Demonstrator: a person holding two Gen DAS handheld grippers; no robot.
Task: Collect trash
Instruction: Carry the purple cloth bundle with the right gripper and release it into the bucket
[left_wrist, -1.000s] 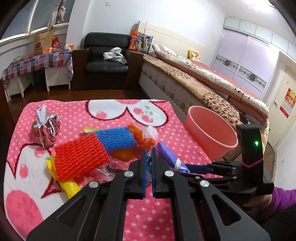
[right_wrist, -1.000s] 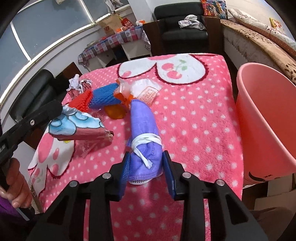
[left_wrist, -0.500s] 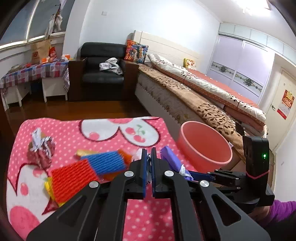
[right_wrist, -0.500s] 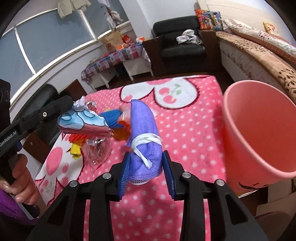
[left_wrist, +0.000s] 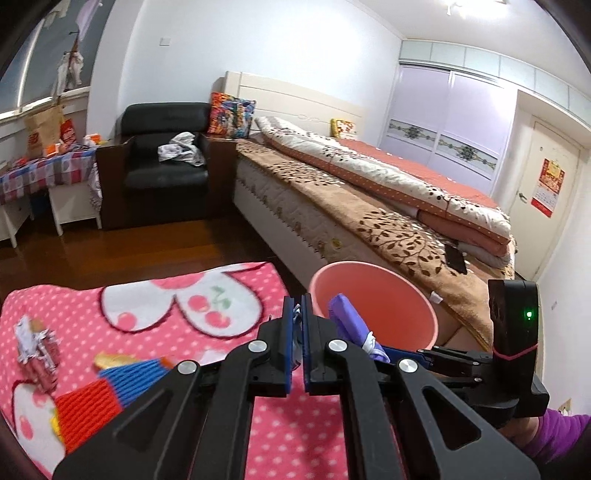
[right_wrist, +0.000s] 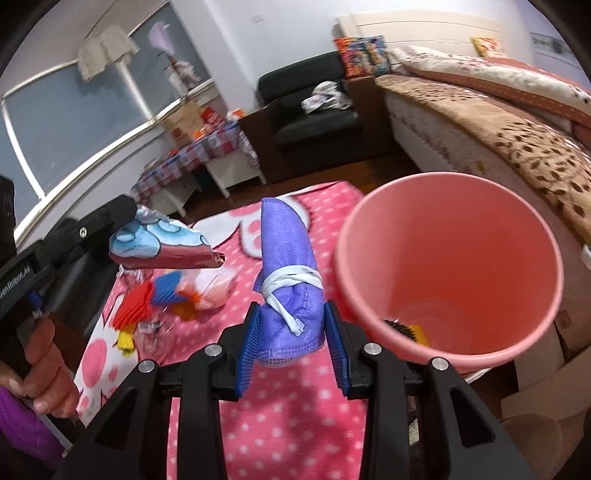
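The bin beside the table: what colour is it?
Pink bin; clearest in the right wrist view.

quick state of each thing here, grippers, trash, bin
left gripper: shut on a blue and red wrapper, held in the air
right gripper: shut on a rolled purple mask
pink bin: upright, open, some trash at the bottom
foam nets: lying on the pink blanket

The left hand-held gripper (left_wrist: 294, 325) points forward and a little downward, and its blue pads (left_wrist: 285, 332) are almost together, pinching a thin wrapper (right_wrist: 162, 245). A hand (right_wrist: 46, 365) (with a purple sleeve at the wrist) holds its handle. The right hand-held gripper (right_wrist: 291, 332) also tilts downward; its fingers stand partly apart and press on both sides of a purple bundle (right_wrist: 286, 266).
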